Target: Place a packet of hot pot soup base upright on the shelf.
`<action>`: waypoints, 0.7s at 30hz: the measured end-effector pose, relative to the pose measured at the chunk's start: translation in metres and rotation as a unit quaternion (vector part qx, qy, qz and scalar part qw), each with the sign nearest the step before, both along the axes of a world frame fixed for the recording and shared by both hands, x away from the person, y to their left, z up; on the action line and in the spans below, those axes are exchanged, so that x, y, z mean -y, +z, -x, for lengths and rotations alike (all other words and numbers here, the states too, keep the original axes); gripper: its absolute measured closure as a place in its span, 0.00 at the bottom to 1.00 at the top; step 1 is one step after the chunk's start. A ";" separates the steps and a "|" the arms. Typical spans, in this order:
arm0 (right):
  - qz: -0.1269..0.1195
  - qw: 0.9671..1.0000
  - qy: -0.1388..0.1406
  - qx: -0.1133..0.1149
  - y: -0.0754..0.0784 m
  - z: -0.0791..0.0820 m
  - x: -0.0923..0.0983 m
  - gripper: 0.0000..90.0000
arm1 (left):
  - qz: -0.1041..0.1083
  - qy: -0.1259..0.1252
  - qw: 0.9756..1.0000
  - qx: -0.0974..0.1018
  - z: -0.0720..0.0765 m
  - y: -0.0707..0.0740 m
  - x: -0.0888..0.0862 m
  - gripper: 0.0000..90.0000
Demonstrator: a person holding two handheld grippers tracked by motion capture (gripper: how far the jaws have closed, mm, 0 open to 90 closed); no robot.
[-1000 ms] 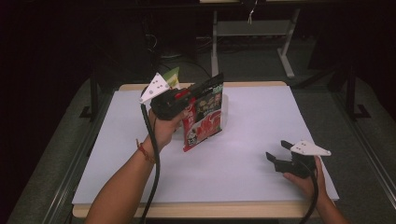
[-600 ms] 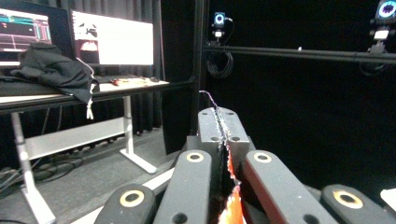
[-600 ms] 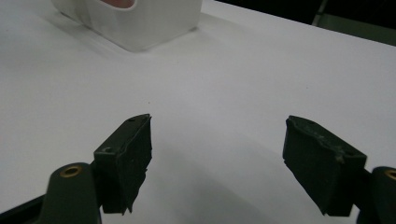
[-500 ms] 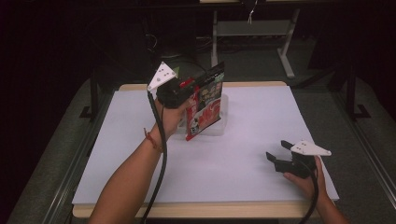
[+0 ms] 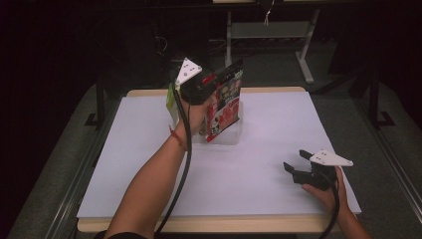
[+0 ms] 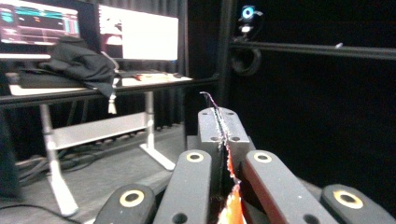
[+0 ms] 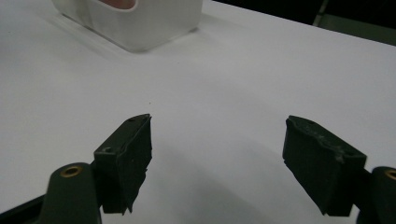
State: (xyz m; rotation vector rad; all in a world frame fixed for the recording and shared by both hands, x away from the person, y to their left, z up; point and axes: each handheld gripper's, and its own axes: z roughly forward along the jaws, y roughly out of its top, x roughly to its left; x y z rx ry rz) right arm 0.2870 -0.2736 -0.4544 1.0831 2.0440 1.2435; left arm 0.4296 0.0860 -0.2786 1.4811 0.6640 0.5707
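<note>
Item: red snack pouch [image 5: 225, 102], at the far middle of the white surface [image 5: 278, 149], hanging above a clear container [image 5: 234, 135].

Step in hand: we are carrying the pouch over the container; we judge the next move calls for lowering it straight in and then letting go.

Left hand-held gripper [image 5: 215, 82]: we are clenching it on the pouch's top edge, jaws pressed tight on the foil [image 6: 227, 154].

Right hand-held gripper [image 5: 294, 168]: we are resting it near right on the surface, jaws spread wide, holding nothing.
</note>
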 end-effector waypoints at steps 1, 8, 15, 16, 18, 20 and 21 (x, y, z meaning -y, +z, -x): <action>0.000 1.000 0.000 0.001 0.000 0.000 0.000 0.26 | -0.001 0.005 1.000 -0.001 -0.003 -0.001 0.002 1.00; 0.000 1.000 0.001 0.001 0.000 0.000 0.000 0.26 | -0.007 0.034 0.999 -0.004 -0.019 -0.011 0.018 1.00; 0.000 1.000 0.002 0.001 0.000 0.001 0.000 0.26 | -0.009 0.043 0.999 0.007 -0.027 -0.021 0.030 1.00; 0.000 1.000 0.002 0.002 0.000 0.001 0.000 0.26 | -0.006 0.039 0.999 0.004 -0.027 -0.023 0.030 1.00; 0.000 1.000 0.003 0.001 0.000 0.001 0.000 0.26 | -0.006 0.036 0.999 0.004 -0.027 -0.027 0.030 1.00; 0.001 1.000 0.003 0.001 0.000 0.001 0.000 0.26 | -0.013 0.030 0.999 0.008 -0.026 -0.029 0.030 1.00; 0.002 1.000 0.003 0.001 0.000 0.001 0.000 0.26 | -0.014 0.026 1.000 0.007 -0.025 -0.030 0.031 1.00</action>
